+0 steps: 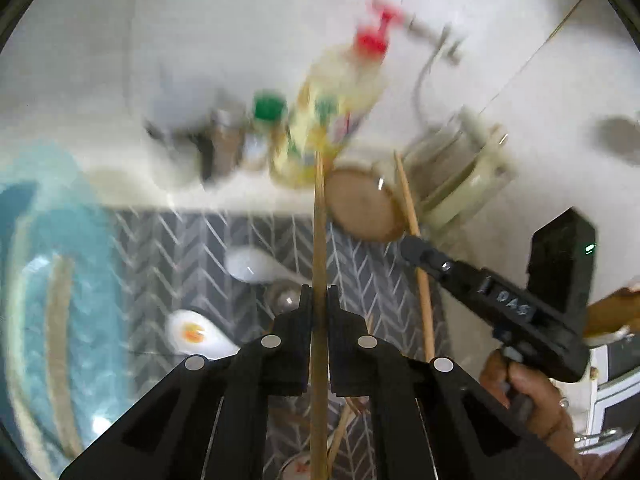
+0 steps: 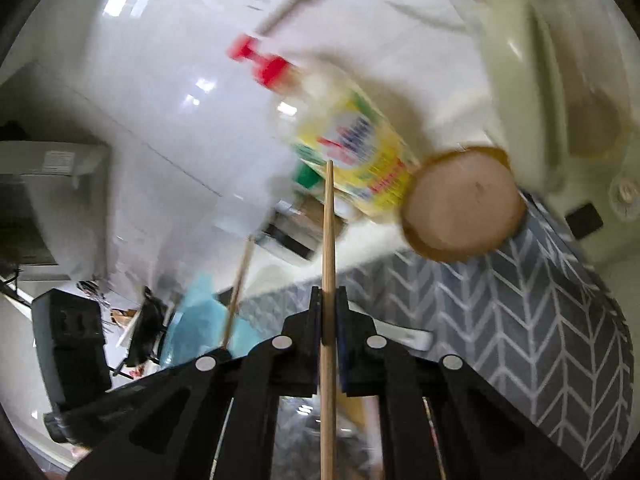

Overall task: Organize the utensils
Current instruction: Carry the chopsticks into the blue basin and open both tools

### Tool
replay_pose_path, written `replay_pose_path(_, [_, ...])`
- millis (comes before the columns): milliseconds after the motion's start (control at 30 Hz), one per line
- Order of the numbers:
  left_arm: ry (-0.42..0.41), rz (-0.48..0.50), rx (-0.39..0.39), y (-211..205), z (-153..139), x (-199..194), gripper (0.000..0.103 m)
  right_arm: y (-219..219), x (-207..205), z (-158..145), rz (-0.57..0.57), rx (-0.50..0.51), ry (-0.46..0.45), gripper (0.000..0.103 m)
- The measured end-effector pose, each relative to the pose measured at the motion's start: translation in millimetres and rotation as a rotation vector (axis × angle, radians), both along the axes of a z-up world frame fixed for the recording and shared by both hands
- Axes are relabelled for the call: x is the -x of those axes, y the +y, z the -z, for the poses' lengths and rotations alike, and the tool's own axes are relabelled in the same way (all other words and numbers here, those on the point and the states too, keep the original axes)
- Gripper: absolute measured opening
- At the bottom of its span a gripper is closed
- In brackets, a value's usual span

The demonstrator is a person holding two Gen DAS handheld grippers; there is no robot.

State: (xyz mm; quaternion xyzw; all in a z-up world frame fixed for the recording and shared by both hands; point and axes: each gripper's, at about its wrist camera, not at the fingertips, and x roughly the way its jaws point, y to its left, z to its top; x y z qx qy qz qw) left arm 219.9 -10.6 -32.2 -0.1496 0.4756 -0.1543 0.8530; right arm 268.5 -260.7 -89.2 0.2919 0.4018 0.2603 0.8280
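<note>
Left gripper [image 1: 319,300] is clamped on one chopstick [image 1: 319,216]; right gripper [image 2: 329,300] is clamped on another chopstick [image 2: 329,216], both lifted above the grey mat [image 1: 192,248]. Likely headed for the wooden holder [image 1: 362,206] at the mat's far edge: keep sticks upright, tips clear of rim, spoons [image 1: 256,266] left alone.

**Blur and cut-offs around the grippers**

Beyond the left gripper [image 1: 319,294], the yellow plastic bottle with a red pump [image 1: 340,96] is smeared by blur. The lower end of the thin wooden chopstick [image 2: 328,280] is cut off by the frame edge.
</note>
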Motion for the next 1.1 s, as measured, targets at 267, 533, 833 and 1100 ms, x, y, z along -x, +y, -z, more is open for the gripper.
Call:
replay_pose_path(267, [-0.089, -0.088, -0.165, 122.1, -60.3, 27.8, 0.007, 121.0, 30.1, -65.4, -0.119, -0.038, -0.107, 0.007])
replay_pose_path(533, [0.045, -0.098, -0.211, 212.1, 6.9, 27.0, 0.007, 241.9, 48.6, -19.1, -0.197, -0.035, 0.069, 0.007])
replay_pose_path(833, [0.169, -0.098, -0.17, 242.2, 76.0, 14.5, 0.008, 308.7, 42.8, 36.5, -0.14, 0.167, 0.242, 0.007])
replay_pose_path(1100, [0.182, -0.093, -0.157, 243.2, 87.9, 14.0, 0.012, 324.8, 37.9, 46.5, -0.151, 0.317, 0.299, 0.009])
